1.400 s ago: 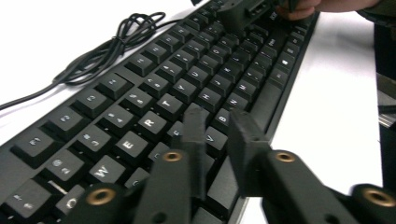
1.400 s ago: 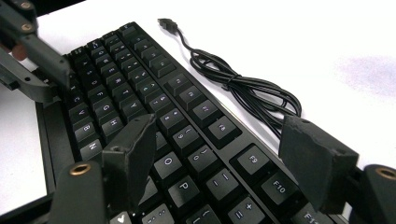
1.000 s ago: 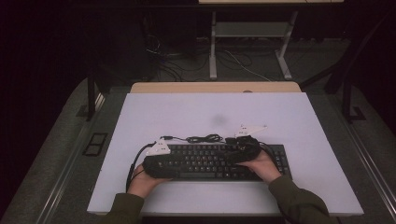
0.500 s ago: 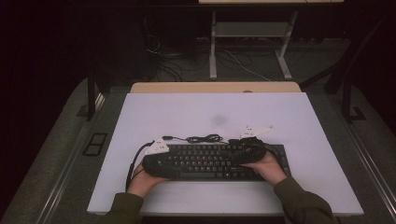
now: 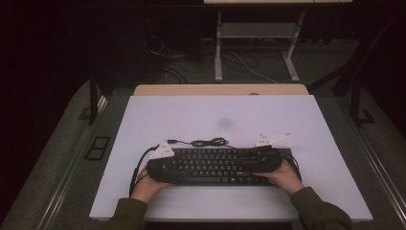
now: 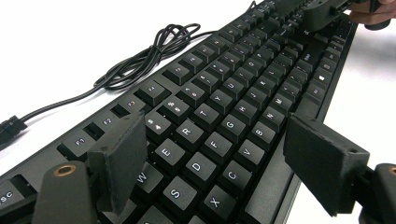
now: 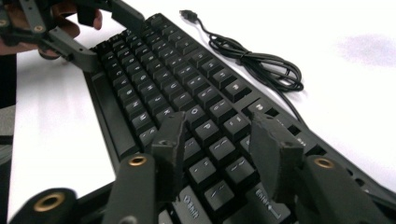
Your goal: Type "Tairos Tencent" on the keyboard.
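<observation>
Keyboard [image 5: 218, 165], black and full-sized, lies flat on the white table [image 5: 306, 124] near the person's edge, its long side running left to right. Its black cable [image 5: 208, 142] sits coiled on the table just behind it, with the plug lying loose at the coil's left. Left gripper [image 5: 163, 167] hangs over the left end of the keyboard, held by the person's left hand [image 5: 146, 187]. In the left gripper view its jaws stand wide apart, one finger [image 6: 119, 163] over the function-key row at the back edge and the other [image 6: 322, 170] out past the front edge, so the whole depth of the keyboard lies between them; I cannot tell whether either pad touches it. Right gripper [image 5: 263, 160] is over the right part of the keyboard, held by the right hand [image 5: 285, 177]. In the right gripper view its jaws are spread less widely, both fingers [image 7: 170, 144] hovering close above the keys around the Enter and Shift keys, with a few keys showing in the gap between them and nothing pinched.
</observation>
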Tool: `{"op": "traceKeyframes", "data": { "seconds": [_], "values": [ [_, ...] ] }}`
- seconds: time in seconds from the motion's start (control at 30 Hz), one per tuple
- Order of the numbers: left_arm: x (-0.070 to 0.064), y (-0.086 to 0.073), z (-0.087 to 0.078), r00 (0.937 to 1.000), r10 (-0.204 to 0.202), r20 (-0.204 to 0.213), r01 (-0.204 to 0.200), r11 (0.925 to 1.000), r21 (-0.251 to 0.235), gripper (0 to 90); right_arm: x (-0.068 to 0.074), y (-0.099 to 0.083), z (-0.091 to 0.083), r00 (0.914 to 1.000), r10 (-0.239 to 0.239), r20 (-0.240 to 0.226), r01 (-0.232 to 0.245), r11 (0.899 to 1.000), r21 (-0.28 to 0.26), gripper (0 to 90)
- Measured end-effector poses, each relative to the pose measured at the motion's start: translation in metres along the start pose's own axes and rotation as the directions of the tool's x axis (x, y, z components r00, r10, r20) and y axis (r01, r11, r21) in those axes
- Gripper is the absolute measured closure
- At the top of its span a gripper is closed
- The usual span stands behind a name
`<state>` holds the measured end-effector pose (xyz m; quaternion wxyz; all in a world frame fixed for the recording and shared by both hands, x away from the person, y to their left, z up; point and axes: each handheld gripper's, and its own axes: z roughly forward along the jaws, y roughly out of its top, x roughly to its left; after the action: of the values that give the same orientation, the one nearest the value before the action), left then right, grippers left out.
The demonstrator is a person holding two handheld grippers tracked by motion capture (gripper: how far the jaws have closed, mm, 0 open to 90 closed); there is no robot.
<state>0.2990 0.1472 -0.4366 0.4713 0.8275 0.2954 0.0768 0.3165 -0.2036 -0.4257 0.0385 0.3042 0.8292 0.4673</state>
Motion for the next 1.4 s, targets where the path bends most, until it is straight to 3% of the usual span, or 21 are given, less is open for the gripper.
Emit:
{"op": "traceKeyframes", "data": {
  "seconds": [0.27,0.43,1.1,1.4],
  "values": [
    [0.0,0.0,0.0,1.0,0.007,0.001,-0.007,1.0,0.004,20.2,0.004,-0.006,-0.009,0.999,-0.027,-0.037,0.028,1.0,0.014,78.2],
    [-0.001,-0.001,0.0,1.0,0.004,0.005,-0.004,1.0,0.005,20.0,0.005,-0.012,-0.013,0.9973,-0.055,-0.048,0.058,0.997,0.046,85.4],
    [-0.002,-0.001,0.002,0.9999,0.01,0.011,-0.011,0.9999,0.012,20.0,0.009,-0.021,-0.005,0.9905,-0.128,-0.049,0.134,0.981,0.137,89.3],
    [-0.003,0.0,0.004,0.9999,0.011,0.013,-0.011,0.9999,0.013,20.0,0.009,-0.022,-0.002,0.9895,-0.135,-0.051,0.141,0.979,0.146,89.4]
  ]
}}
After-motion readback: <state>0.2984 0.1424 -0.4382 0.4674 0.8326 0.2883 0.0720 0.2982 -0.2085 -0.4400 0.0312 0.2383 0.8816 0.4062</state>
